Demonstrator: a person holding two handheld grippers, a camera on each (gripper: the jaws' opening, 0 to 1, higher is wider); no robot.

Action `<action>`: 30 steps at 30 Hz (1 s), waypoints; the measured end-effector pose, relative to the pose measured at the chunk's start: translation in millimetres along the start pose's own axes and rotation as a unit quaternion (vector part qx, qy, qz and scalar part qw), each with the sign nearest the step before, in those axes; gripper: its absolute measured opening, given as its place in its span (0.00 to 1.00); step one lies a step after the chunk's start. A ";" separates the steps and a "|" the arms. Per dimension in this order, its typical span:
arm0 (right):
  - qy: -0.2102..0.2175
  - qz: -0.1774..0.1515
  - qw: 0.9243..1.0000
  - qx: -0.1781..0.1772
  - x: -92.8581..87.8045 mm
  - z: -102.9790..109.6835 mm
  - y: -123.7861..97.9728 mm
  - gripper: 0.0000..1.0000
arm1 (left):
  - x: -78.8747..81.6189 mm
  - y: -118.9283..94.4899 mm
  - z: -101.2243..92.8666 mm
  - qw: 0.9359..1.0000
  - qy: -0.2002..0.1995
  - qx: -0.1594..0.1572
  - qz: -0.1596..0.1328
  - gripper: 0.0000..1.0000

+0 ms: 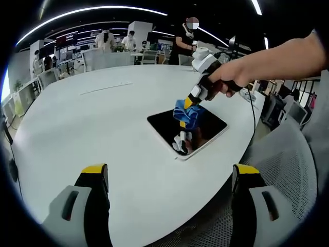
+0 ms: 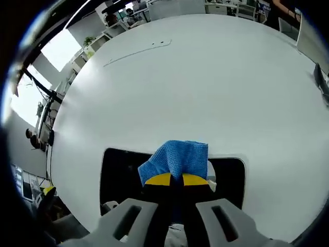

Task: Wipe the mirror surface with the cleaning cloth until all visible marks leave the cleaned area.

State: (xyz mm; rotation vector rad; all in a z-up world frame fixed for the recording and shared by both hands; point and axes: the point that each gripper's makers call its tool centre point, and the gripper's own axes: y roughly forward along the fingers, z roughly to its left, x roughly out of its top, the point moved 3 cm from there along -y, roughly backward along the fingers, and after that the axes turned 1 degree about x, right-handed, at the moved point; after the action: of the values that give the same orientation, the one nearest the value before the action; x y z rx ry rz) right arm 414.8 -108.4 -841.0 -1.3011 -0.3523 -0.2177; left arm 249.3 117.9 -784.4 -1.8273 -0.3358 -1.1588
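White and round, a large smooth table (image 1: 103,134) fills the foreground of an open office, with desks, chairs and several people standing far behind it under long ceiling light strips. On it lies a flat rectangular mirror with a dark reflective face and a thin pale frame (image 1: 169,126), set toward the table's edge near a grey mesh chair (image 1: 288,164).

In the left gripper view, a person's hand (image 1: 234,77) reaches in from the right, arm stretched out level, and grips the handle of the right gripper (image 1: 186,105), which tilts steeply down onto the mirror. Its yellow-tipped jaws are pinched together on a crumpled blue cleaning cloth (image 1: 187,113), and the cloth is pressed against the glass near the mirror's middle. The gripper's reflection shows below it in the glass.

The right gripper view looks down its own jaws at the same cloth (image 2: 177,159), bunched just past the yellow tips, over the mirror's (image 2: 121,175) far edge.

The left gripper (image 1: 167,175) hangs above the table's near side, well apart from the mirror, jaws spread wide with nothing between them.

No writing is readable; a screen on the far wall is too blurred. Marks on the glass cannot be made out.
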 end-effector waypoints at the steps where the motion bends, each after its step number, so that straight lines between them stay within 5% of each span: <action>1: 0.000 0.000 1.000 0.001 0.8 0.5 1.1 0.00 | -0.5 0.0 -0.2 1.000 -0.001 0.000 0.002 0.99; 30: -0.042 0.012 0.999 0.027 15.6 71.0 24.7 0.00 | -4.5 2.5 -0.3 1.000 0.002 -0.001 0.015 0.99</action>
State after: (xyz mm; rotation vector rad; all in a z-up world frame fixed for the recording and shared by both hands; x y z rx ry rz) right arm 428.5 -32.8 -841.5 -1.2623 -0.4114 -0.1327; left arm 248.4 117.4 -789.4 -1.8256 -0.3035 -1.1426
